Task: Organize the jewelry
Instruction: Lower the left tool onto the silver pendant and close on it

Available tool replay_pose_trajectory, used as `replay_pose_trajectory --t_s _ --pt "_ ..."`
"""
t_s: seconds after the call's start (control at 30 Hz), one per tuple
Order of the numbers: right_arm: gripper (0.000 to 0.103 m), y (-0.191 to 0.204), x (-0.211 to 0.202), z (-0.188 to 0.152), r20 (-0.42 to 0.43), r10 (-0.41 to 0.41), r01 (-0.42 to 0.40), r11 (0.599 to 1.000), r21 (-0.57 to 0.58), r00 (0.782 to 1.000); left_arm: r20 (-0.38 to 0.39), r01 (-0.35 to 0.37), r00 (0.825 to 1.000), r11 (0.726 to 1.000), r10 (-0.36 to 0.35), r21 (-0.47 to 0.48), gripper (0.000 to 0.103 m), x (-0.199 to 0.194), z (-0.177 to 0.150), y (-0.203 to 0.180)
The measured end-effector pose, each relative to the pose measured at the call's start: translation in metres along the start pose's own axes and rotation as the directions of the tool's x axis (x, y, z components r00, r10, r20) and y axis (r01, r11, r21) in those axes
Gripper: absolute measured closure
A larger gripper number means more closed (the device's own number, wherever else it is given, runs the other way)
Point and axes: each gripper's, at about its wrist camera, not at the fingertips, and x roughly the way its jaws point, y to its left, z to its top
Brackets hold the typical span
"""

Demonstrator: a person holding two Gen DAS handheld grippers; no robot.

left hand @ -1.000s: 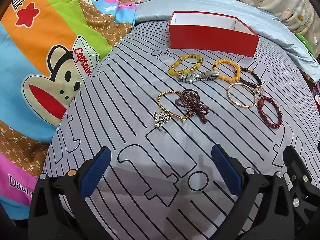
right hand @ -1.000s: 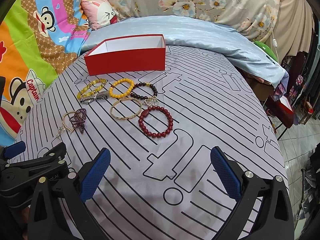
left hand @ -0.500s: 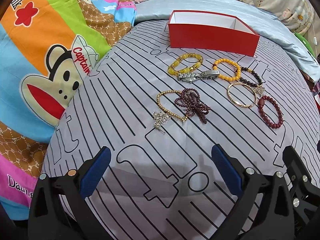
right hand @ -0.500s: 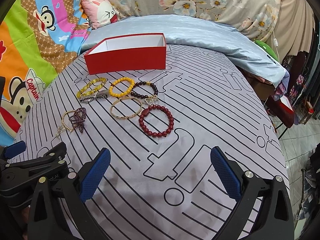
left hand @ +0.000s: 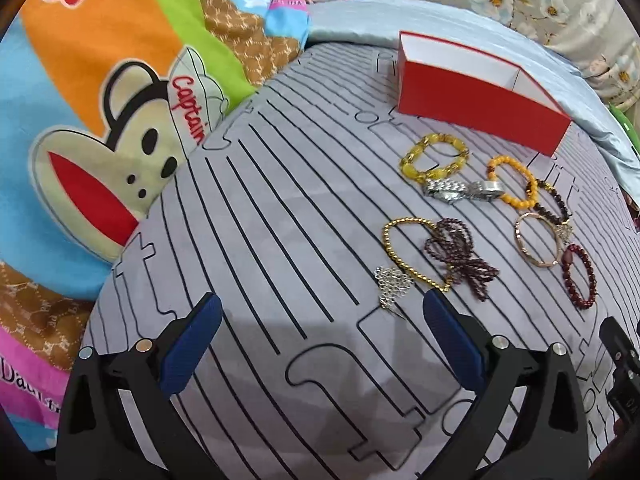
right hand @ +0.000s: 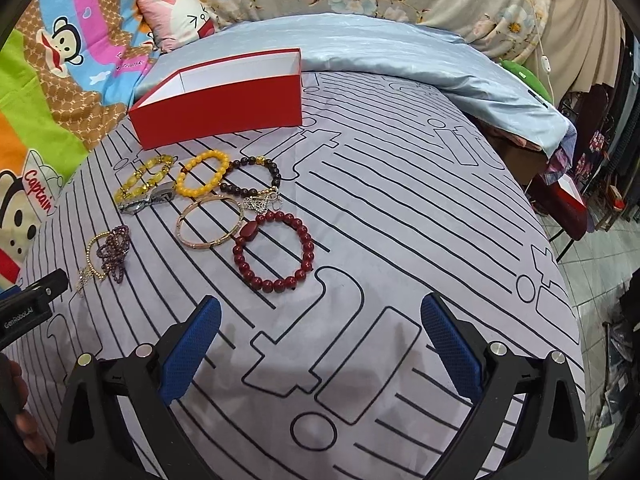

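Note:
Several pieces of jewelry lie on a grey lined sheet in front of an empty red box (left hand: 480,108) (right hand: 218,110). Nearest my open left gripper (left hand: 320,328) are a silver charm (left hand: 392,282), a gold bead chain (left hand: 404,248) and a purple bead bow (left hand: 460,256). Behind them lie a yellow stone bracelet (left hand: 434,158), a silver watch (left hand: 460,190) and an orange bead bracelet (left hand: 514,180). My open right gripper (right hand: 320,328) hangs just short of a dark red bead bracelet (right hand: 274,252), beside a rose-gold bangle (right hand: 210,224) and a dark bead bracelet (right hand: 252,176).
A bright cartoon-monkey blanket (left hand: 100,140) covers the left side. A pale blue quilt (right hand: 380,52) is bunched behind the box. The bed's right edge drops to a tiled floor (right hand: 592,264) with clutter. A hand (right hand: 16,412) shows at the lower left of the right wrist view.
Both grippers have moved forward toward the jewelry. The left wrist view has swung left, so the pieces sit further right. Nothing has been taken hold of.

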Motion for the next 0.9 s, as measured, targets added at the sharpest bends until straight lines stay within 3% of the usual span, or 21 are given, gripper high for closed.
replay_pose_trajectory --t_s 0.43,0.7,0.9 --pt "0.007 0.007 0.026 0.014 -0.036 0.037 -0.037 0.999 -0.006 0.999 -0.011 0.046 0.999 0.997 -0.046 0.07 0.007 0.015 -0.001 -0.02" --pt "0.007 0.015 0.027 0.025 -0.009 0.045 -0.046 0.999 -0.028 0.999 -0.039 0.057 0.998 0.995 -0.054 0.078 0.007 0.024 -0.003 -0.021" --pt "0.007 0.016 0.028 0.026 -0.01 0.054 -0.054 0.998 -0.026 0.998 -0.034 0.07 0.997 0.996 -0.068 0.048 0.022 0.027 -0.001 -0.01"
